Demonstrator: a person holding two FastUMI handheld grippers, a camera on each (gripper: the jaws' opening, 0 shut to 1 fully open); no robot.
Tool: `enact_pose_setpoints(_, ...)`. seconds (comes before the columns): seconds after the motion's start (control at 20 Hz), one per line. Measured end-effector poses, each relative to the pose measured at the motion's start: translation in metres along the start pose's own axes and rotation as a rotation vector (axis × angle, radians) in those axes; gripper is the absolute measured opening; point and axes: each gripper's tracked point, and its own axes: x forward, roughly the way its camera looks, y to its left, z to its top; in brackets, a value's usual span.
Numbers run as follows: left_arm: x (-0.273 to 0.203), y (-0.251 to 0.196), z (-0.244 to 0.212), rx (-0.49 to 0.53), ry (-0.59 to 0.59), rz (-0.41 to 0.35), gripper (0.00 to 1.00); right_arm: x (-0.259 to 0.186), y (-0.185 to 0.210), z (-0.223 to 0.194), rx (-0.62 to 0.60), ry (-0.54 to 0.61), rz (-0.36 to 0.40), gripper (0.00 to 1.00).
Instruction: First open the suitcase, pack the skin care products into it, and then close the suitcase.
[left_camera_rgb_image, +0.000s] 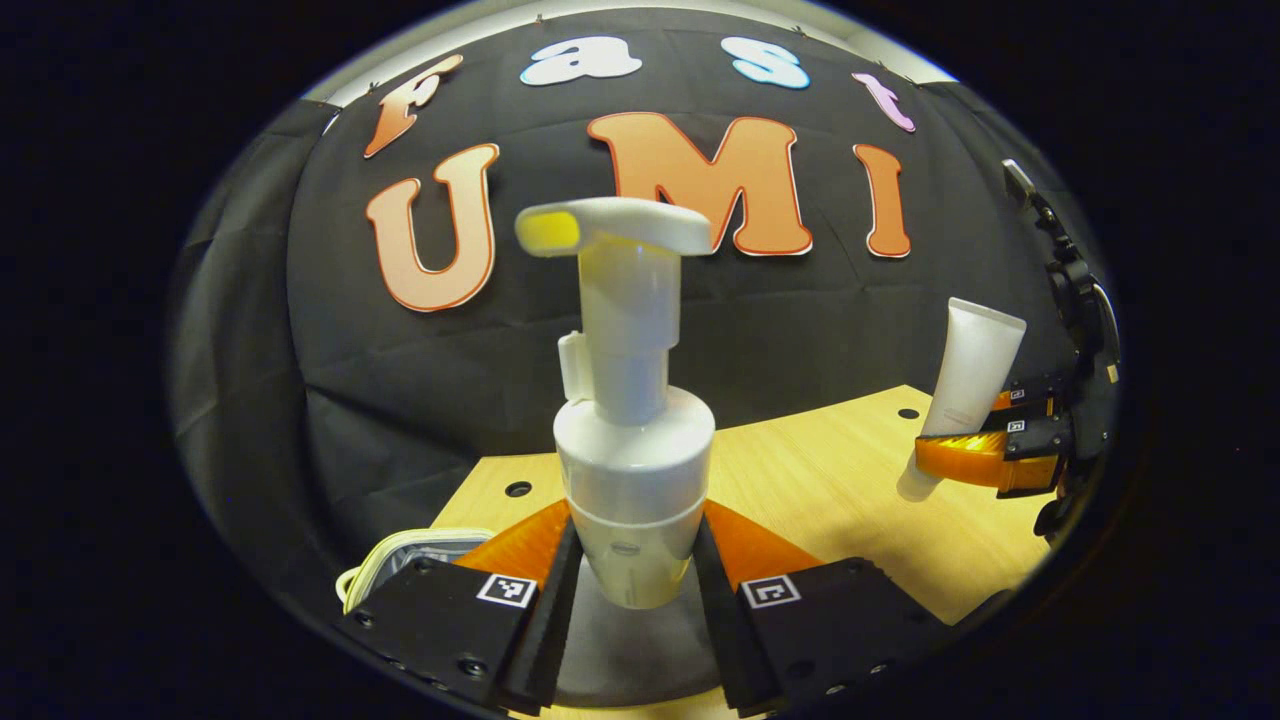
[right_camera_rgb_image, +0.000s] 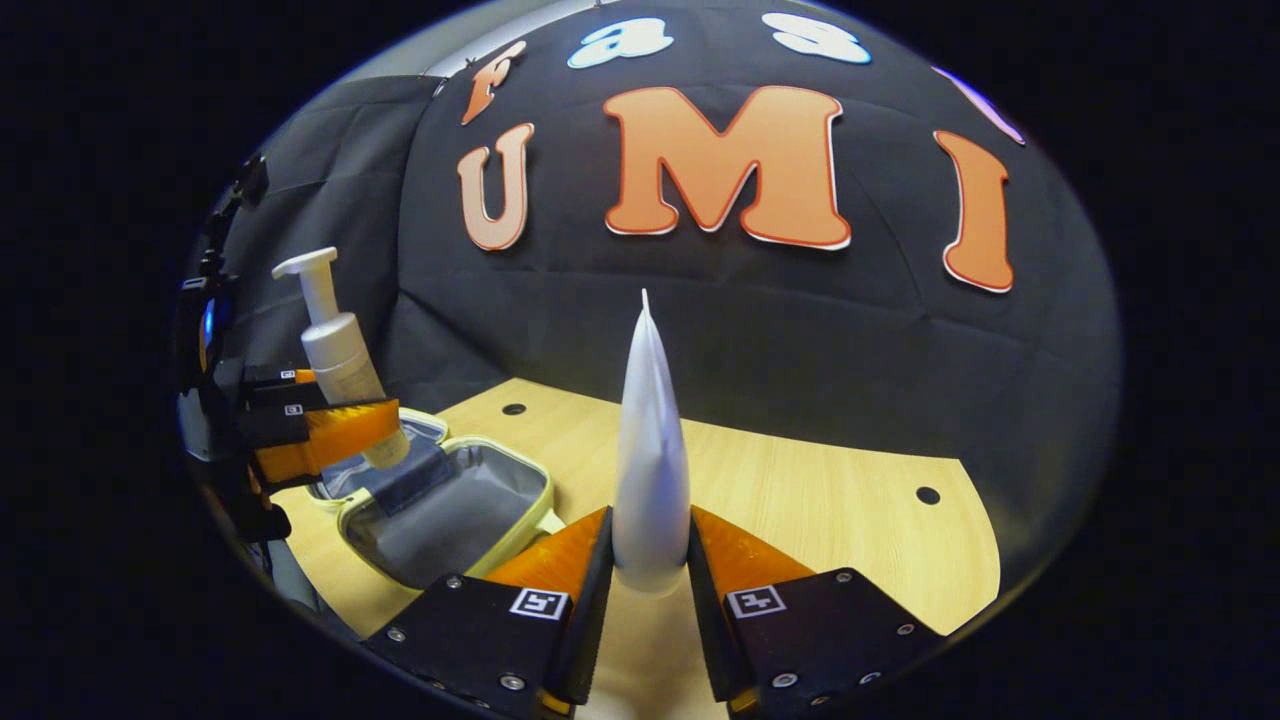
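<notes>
L gripper (left_camera_rgb_image: 634, 580) clamped on pump bottle (left_camera_rgb_image: 632, 470), both fingers pressing its lower body; bottle upright, pump head up top, lifted off the table (left_camera_rgb_image: 830, 480). In right gripper view the L gripper (right_camera_rgb_image: 335, 425) w/ the bottle (right_camera_rgb_image: 340, 360) hangs over the open case (right_camera_rgb_image: 450, 510), at its far-left end. R gripper (right_camera_rgb_image: 650, 575) clamped on tube (right_camera_rgb_image: 650, 450), crimped end up, cap end down betw. the fingers. In left gripper view the R gripper (left_camera_rgb_image: 965, 455) holds the tube (left_camera_rgb_image: 965, 385) at right, tilted, above the table. Case lies open on the table, grey lining showing, pale rim; its corner (left_camera_rgb_image: 420, 555) sits just left of the L fingers.
</notes>
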Motion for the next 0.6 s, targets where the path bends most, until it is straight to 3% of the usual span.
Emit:
enact_pose_setpoints(0.25,0.002,0.023,-0.014,0.009,0.037,-0.007,0.6,0.009,0.041,0.016,0.001,-0.022,0.049,0.44)
enact_pose_setpoints(0.6,0.021,0.04,-0.059,-0.042,0.177,-0.047,0.6,0.02,0.086,0.004,0.022,0.011,0.086,0.44)
